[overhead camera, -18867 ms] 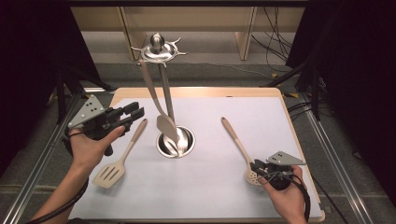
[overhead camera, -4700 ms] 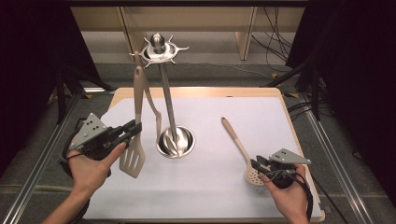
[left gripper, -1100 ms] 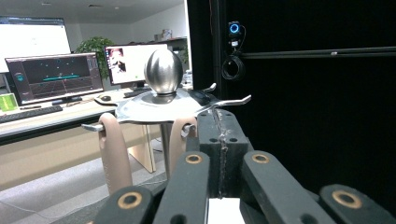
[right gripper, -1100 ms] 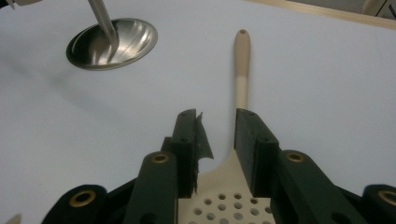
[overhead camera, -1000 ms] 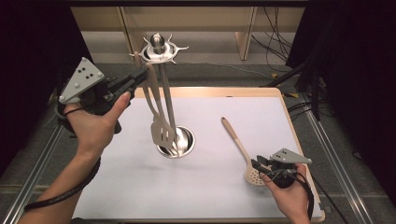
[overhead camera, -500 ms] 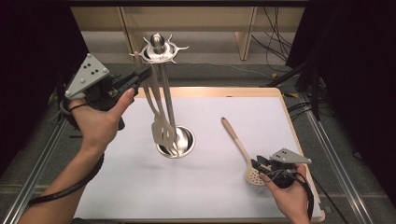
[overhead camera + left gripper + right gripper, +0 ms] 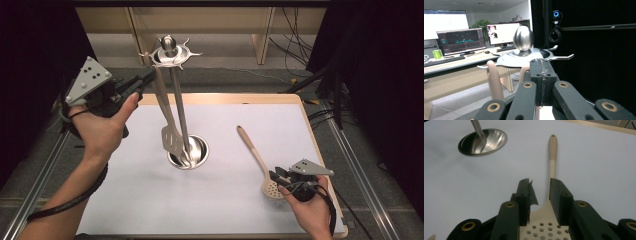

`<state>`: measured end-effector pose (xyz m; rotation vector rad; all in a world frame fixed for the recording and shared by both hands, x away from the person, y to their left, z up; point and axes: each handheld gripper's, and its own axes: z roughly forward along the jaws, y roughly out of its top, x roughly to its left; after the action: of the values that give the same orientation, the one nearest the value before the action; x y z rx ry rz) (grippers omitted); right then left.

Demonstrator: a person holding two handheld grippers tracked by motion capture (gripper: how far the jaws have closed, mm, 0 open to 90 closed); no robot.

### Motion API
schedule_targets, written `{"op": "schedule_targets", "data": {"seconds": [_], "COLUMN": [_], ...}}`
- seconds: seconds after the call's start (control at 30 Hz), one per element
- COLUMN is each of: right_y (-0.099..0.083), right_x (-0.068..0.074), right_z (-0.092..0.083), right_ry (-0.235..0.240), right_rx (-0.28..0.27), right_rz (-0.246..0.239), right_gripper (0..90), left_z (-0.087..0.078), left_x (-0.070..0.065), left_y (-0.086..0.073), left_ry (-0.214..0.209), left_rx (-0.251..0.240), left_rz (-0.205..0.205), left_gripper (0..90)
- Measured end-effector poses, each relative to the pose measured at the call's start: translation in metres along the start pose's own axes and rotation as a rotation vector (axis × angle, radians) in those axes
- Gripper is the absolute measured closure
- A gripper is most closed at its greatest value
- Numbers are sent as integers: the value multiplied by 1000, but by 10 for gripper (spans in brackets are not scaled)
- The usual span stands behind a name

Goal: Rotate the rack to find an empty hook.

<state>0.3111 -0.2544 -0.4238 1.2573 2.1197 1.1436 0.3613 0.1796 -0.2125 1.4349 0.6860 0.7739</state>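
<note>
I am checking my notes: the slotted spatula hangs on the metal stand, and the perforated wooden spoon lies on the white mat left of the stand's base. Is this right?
Not quite. The perforated wooden spoon lies right of the stand's base, not left, as the high view shows. The slotted spatula does hang on the metal stand.

The utensil stand (image 7: 172, 55) is polished silver — its egg-shaped knob (image 7: 523, 38) mirrors the room. The slotted turner (image 7: 172, 140) hanging at centre frame is pale beige with a slotted blade. At lower right, the perforated spoon (image 7: 260, 162) is cream, its head dotted with small round holes (image 7: 549, 226). The mat (image 7: 150, 200) is plain white, the table (image 7: 295, 97) edge light wood. Both grippers — left gripper (image 7: 142, 82), right gripper (image 7: 276, 176) — are black with brass-coloured rivets.
</note>
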Motion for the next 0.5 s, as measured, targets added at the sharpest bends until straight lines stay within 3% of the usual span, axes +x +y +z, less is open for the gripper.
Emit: {"op": "schedule_targets", "data": {"seconds": [0.1,0.3,0.5], "right_y": [0,0,0], "right_x": [2,-1,0], "right_z": [-1,0,0], "right_ry": [1,-7,1], "right_rx": [7,-3,-2], "right_rz": [27,-7,2], "right_gripper": [705,705,705], "left_z": [0,1,2], "left_x": [4,10,15], "left_y": [0,0,0], "left_ry": [12,27,39], "left_rx": [2,10,14], "left_rz": [-6,-10,-16], "left_gripper": [896,896,896]}}
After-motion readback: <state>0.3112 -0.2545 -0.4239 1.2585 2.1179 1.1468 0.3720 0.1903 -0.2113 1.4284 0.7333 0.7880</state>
